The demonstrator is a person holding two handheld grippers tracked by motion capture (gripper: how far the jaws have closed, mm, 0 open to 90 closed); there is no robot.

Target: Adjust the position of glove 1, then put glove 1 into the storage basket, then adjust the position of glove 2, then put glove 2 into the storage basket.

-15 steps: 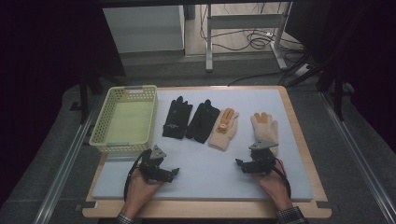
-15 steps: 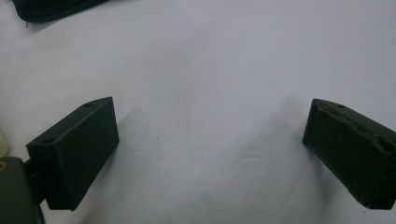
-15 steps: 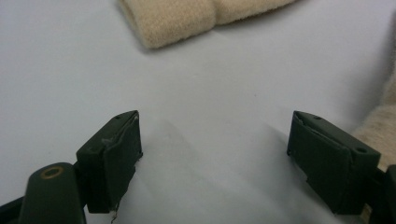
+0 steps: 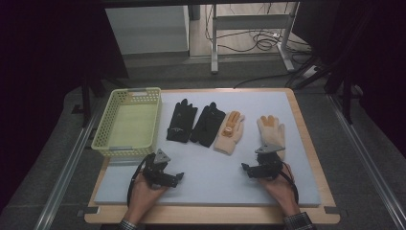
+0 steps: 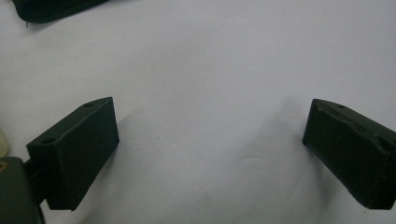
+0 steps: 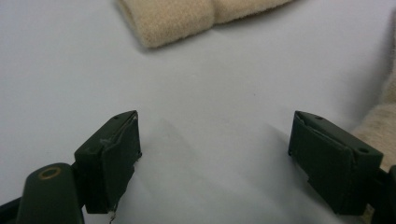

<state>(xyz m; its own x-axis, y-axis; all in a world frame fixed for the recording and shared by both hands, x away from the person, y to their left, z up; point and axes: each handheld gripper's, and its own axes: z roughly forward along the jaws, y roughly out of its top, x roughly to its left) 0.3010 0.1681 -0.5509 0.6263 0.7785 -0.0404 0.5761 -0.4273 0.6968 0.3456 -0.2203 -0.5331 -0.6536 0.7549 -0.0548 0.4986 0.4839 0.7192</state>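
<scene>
Four gloves lie in a row on the grey mat (image 4: 210,187): two black gloves (image 4: 182,120) (image 4: 207,123), a tan glove with orange palm (image 4: 230,132) and a second tan glove (image 4: 271,130). My left gripper (image 4: 178,176) rests low on the mat in front of the black gloves, open and empty (image 5: 210,121); a black glove's edge (image 5: 51,7) shows far ahead of it. My right gripper (image 4: 246,168) sits just in front of the right tan glove, open and empty (image 6: 215,135). A tan cuff (image 6: 187,16) lies ahead of it, and another tan glove (image 6: 378,126) touches its right jaw.
A pale yellow-green mesh basket (image 4: 127,120) stands empty at the mat's left edge, beside the black gloves. The mat lies on a wooden table (image 4: 306,139) with metal rails along both sides. Cables and a table frame are on the floor beyond.
</scene>
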